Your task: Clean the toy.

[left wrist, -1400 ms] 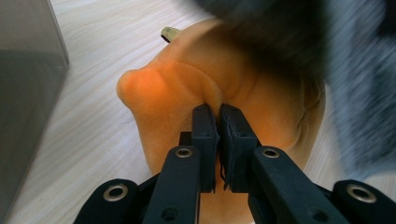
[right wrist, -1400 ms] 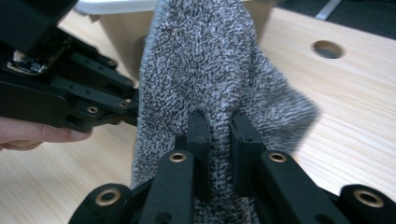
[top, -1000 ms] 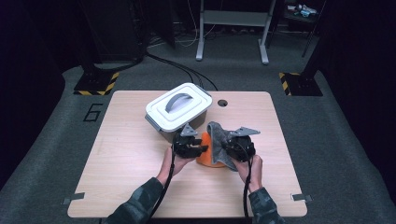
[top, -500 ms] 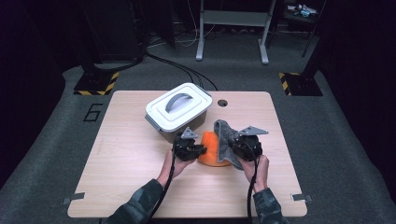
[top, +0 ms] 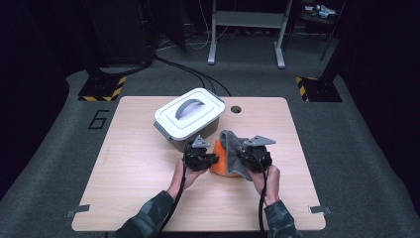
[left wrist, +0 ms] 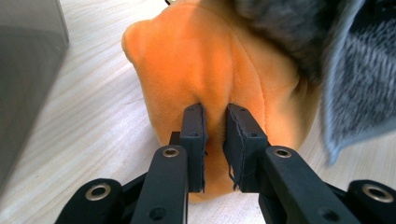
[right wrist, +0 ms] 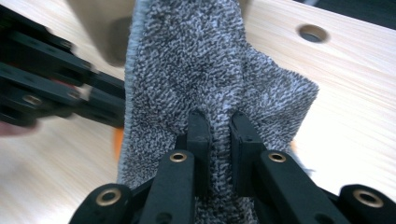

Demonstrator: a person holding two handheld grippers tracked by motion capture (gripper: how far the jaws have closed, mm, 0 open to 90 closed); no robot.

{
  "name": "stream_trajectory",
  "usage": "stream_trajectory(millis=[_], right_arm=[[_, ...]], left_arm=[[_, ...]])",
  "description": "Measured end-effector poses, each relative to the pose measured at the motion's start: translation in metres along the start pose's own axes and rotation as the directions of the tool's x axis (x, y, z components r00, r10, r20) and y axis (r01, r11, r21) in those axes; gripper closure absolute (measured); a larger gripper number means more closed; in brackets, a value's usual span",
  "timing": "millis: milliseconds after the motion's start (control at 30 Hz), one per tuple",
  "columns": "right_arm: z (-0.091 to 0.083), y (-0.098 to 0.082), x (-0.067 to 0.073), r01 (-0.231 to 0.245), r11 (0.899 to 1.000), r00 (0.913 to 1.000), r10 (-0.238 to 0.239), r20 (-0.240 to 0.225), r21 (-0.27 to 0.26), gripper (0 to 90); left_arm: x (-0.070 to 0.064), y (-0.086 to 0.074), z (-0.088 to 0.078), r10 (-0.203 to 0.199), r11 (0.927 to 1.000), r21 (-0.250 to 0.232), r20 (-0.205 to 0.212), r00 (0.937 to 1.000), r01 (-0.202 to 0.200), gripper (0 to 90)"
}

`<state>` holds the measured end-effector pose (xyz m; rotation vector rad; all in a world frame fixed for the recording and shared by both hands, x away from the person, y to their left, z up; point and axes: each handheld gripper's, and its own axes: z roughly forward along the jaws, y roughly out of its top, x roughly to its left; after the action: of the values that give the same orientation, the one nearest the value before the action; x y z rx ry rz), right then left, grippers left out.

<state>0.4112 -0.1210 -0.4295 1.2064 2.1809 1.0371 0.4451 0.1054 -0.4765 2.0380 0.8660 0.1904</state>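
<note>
Pinching a fold of the soft orange plush cloth (left wrist: 219,70), the left gripper (left wrist: 215,140) has just been closing onto it, just in front of the white lidded plastic box (top: 188,118). Beside it, the right gripper (right wrist: 219,140) clamps the grey terry towel (right wrist: 196,60) draped over the orange cloth's right side.

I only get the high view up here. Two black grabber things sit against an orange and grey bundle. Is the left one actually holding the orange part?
Observer: Yes. In the left gripper view, the left gripper has just been closing, and its pads pinch a fold of the orange cloth.
Operator: And the other grabber?
Observer: In the right gripper view, the right gripper is shut on a ridge of the grey towel.
Operator: Is the grey one smooth like the orange?
Observer: No, it is looped and nubbly; the orange one looks like smooth plush.
</note>
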Motion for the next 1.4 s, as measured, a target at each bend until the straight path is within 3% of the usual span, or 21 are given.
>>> stream_trajectory(millis=[167,233,333,433,533,633,700,733,900,1100,1167,1267,1400], right_arm=[[0.001,-0.019,-0.024,-0.061,0.998,0.9972,0.06,0.044,0.016,80.8],[0.003,-0.023,-0.028,-0.08,0.997,0.9958,0.08,0.046,0.014,80.8],[-0.001,-0.021,-0.027,-0.072,0.997,0.9964,0.071,0.045,0.011,80.7],[-0.011,-0.012,-0.016,-0.06,0.998,0.9981,0.06,0.01,-0.023,80.7],[-0.014,-0.001,0.006,-0.008,0.999,0.9997,0.007,-0.025,-0.049,80.8],[-0.004,0.004,0.024,0.037,0.999,0.9976,-0.038,-0.059,-0.024,80.8],[0.006,0.002,0.026,0.048,0.999,0.9977,-0.048,-0.048,-0.005,80.8],[0.008,0.0,0.024,0.048,0.999,0.9979,-0.048,-0.044,-0.001,80.9],[0.002,-0.011,0.006,0.018,1.0,0.9998,-0.018,-0.013,0.0,81.0],[0.0,-0.03,-0.022,-0.059,0.998,0.9975,0.058,0.04,0.022,80.9],[0.0,-0.031,-0.026,-0.058,0.998,0.9975,0.058,0.04,0.023,80.9],[-0.007,-0.025,-0.019,-0.049,0.999,0.9982,0.049,0.034,0.012,80.8],[-0.013,-0.011,0.005,0.002,1.0,0.9999,-0.002,-0.016,-0.029,80.8]], left_arm=[[0.001,0.0,0.001,-0.002,1.0,0.001,0.004,1.0,0.002,76.8],[0.001,0.001,0.001,0.002,1.0,0.002,0.0,1.0,-0.002,76.8],[0.002,0.001,0.001,0.002,1.0,0.006,-0.002,1.0,-0.002,76.7],[0.003,0.0,0.001,-0.006,1.0,0.005,-0.003,1.0,0.006,76.6],[0.003,0.0,0.001,-0.001,1.0,0.001,-0.012,0.9999,0.001,76.6],[0.003,0.0,0.0,0.0,1.0,0.003,-0.018,0.9998,0.001,76.7],[0.004,0.0,0.0,-0.003,1.0,0.007,-0.018,0.9998,0.003,76.8],[0.005,-0.001,0.001,-0.015,0.9999,0.002,-0.018,0.9997,0.015,76.8],[0.005,0.0,0.002,0.007,1.0,0.006,-0.019,0.9998,-0.007,76.9],[0.005,0.001,0.003,0.003,1.0,0.005,-0.021,0.9998,-0.003,76.9],[0.005,0.001,0.003,0.003,1.0,0.007,-0.021,0.9998,-0.003,76.8],[0.007,0.0,0.003,0.0,1.0,0.007,-0.027,0.9996,0.001,76.7],[0.008,-0.001,0.003,-0.019,0.9998,0.008,-0.02,0.9996,0.019,76.7]])
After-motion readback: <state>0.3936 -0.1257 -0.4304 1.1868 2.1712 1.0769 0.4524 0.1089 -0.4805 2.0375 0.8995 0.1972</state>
